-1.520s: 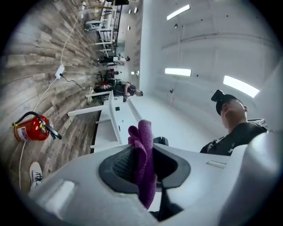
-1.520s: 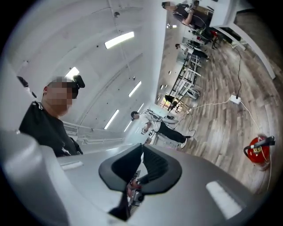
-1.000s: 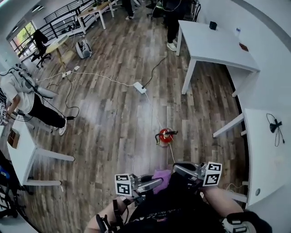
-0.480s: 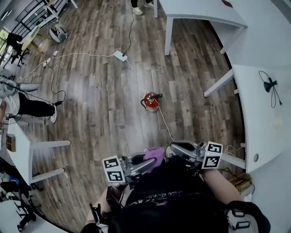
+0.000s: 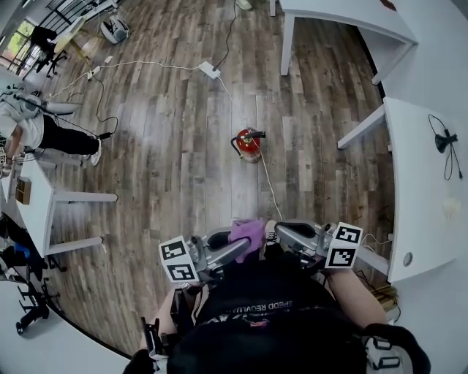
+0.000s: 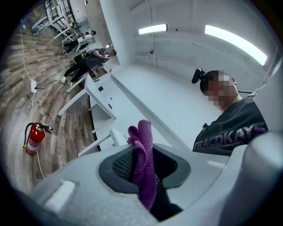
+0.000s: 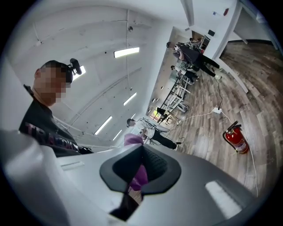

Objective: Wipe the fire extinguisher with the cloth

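A red fire extinguisher (image 5: 248, 144) stands upright on the wooden floor ahead of me, apart from both grippers; it also shows in the left gripper view (image 6: 34, 138) and the right gripper view (image 7: 235, 138). My left gripper (image 5: 241, 248) is shut on a purple cloth (image 5: 247, 232), which hangs folded between its pads (image 6: 142, 163). My right gripper (image 5: 276, 234) is held level just right of the cloth. Its jaws stand close together with a narrow slit, and the cloth's purple (image 7: 132, 140) shows beyond them. Whether they touch the cloth is unclear.
White desks stand at the right (image 5: 431, 182), at the top (image 5: 329, 18) and at the left (image 5: 36, 212). A power strip (image 5: 209, 70) with cables lies beyond the extinguisher, and a thin cable (image 5: 269, 190) runs toward me. A person (image 5: 44, 131) sits at the left.
The head view has swung down and shifted, so the extinguisher sits higher in the picture. Both grippers have been carried along together. The cloth stays in the left gripper.
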Available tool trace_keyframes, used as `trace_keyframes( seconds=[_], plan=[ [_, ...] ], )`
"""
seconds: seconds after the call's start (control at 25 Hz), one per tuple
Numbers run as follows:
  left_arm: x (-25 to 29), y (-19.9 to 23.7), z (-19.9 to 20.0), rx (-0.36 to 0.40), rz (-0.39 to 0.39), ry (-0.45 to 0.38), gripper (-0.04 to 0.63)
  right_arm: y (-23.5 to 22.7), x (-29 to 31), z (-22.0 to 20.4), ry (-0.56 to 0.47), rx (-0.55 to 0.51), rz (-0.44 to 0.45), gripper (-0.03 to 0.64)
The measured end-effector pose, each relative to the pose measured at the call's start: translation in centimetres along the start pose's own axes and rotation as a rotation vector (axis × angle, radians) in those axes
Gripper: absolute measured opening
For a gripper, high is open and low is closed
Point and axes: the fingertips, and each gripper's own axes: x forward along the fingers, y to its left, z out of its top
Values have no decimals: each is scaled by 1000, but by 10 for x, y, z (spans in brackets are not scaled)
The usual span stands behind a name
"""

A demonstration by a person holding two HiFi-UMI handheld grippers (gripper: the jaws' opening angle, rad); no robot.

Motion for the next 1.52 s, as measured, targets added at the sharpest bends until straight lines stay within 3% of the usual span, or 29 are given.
trace_keyframes(
  seconds=[0.28, 0.52, 0.8, 1.0, 1.52],
  plan=[
    [-30, -11, -25, -30, 63, -47, 72, 17, 9, -38, 60, 29, 40, 0],
    [-60, -32, -29, 33, 24, -23, 72, 44, 23, -56, 38, -7, 10, 0],
    [-116, -53, -33, 34, -50, -19, 72, 83, 51, -95, -20, -14, -46, 2],
    [-145, -65, -45, 72, -64, 40, 72, 105, 61, -119, -54, -42, -78, 2],
    [-177, -73, -58, 29, -108, 10, 72, 129, 73, -157, -63, -82, -111, 3]
  ],
)
